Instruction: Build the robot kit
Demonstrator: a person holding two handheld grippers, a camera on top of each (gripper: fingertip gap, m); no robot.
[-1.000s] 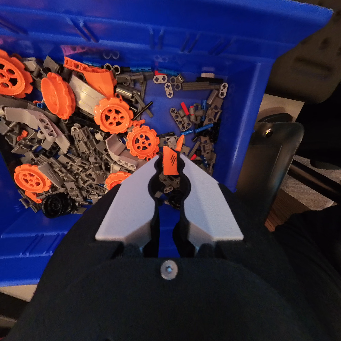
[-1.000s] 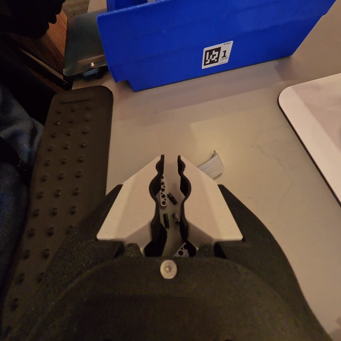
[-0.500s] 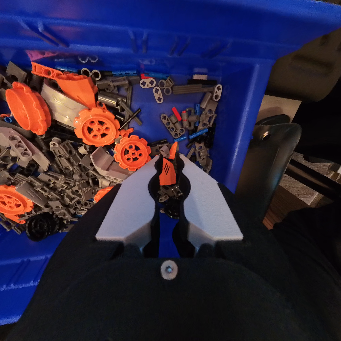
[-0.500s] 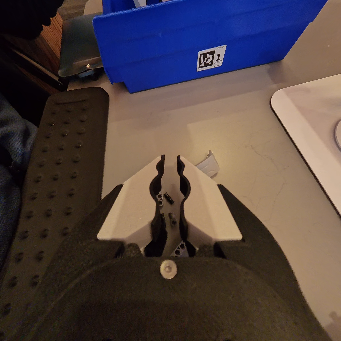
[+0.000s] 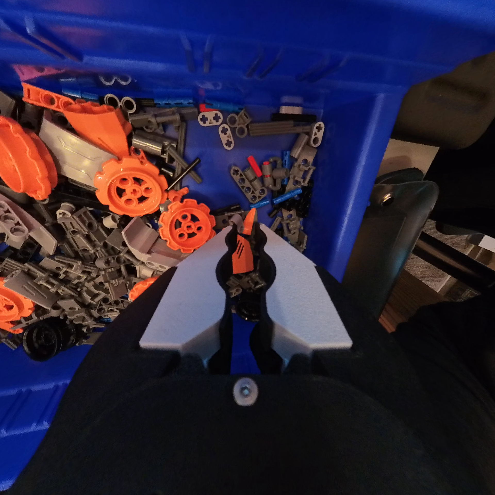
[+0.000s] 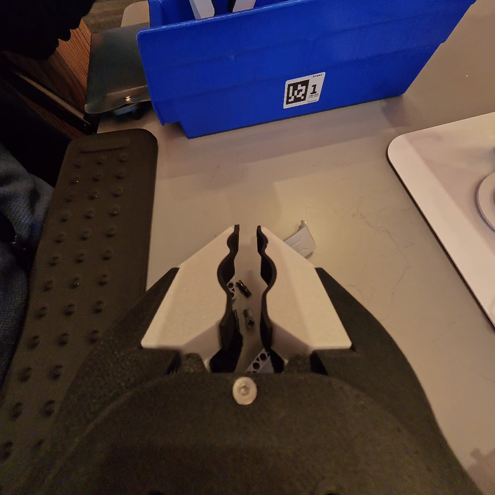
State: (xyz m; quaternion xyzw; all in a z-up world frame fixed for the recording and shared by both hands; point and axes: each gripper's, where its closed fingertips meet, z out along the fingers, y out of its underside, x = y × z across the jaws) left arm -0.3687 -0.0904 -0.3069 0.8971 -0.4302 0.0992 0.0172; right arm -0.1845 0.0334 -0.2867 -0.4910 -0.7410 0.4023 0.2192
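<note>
My left gripper (image 5: 245, 229) is down inside a blue bin (image 5: 267, 40), near its right wall. Its jaws stand a narrow gap apart, astride a small orange panel piece (image 5: 242, 254) that lies on grey connectors; they do not clamp it. Orange toothed wheels (image 5: 187, 225) lie just to its left. My right gripper (image 6: 247, 230) hovers over the grey table (image 6: 321, 174), jaws a narrow gap apart and empty. Small black pins (image 6: 243, 288) and a grey beam (image 6: 258, 363) lie beneath it. A grey panel piece (image 6: 301, 241) lies beside its right fingertip.
The bin holds several grey, black and orange parts (image 5: 80, 254). Its outer wall (image 6: 241, 67) carries a white marker sticker (image 6: 304, 89). A black studded mat (image 6: 88, 227) lies left of the right gripper and a white board (image 6: 442, 174) at right. A dark chair part (image 5: 388, 241) stands beyond the bin. My right fingertips sit around 25 cm from my left ones.
My left gripper has moved forward over the orange panel piece, which now sits deeper between the jaws. My right gripper has crept forward slightly over the small parts. Neither gap has changed.
</note>
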